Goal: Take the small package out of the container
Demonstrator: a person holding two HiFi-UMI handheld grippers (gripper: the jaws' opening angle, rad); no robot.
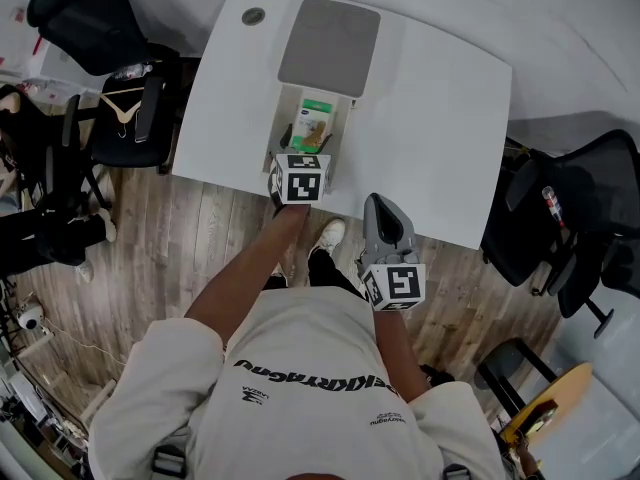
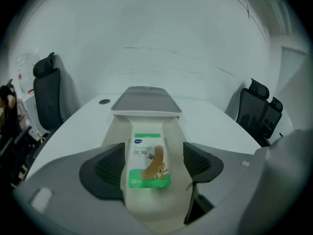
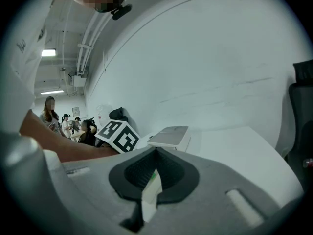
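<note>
Along the near edge of the white table (image 1: 440,138) stands the open white container (image 1: 285,118), with bare tabletop on both sides and its grey lid (image 1: 328,46) just behind it. The bandage package (image 1: 314,126) lies flat inside. The left gripper (image 1: 300,168) hangs at the container's near end, released, with its jaws spread wide to either side of the container. Only the right gripper view shows that the right gripper (image 3: 154,180), held apart at the table's edge, is clenched on a thin white, green-tinged piece (image 3: 150,192). Office chairs (image 1: 120,98) flank the table on a wood floor (image 1: 200,248).
</note>
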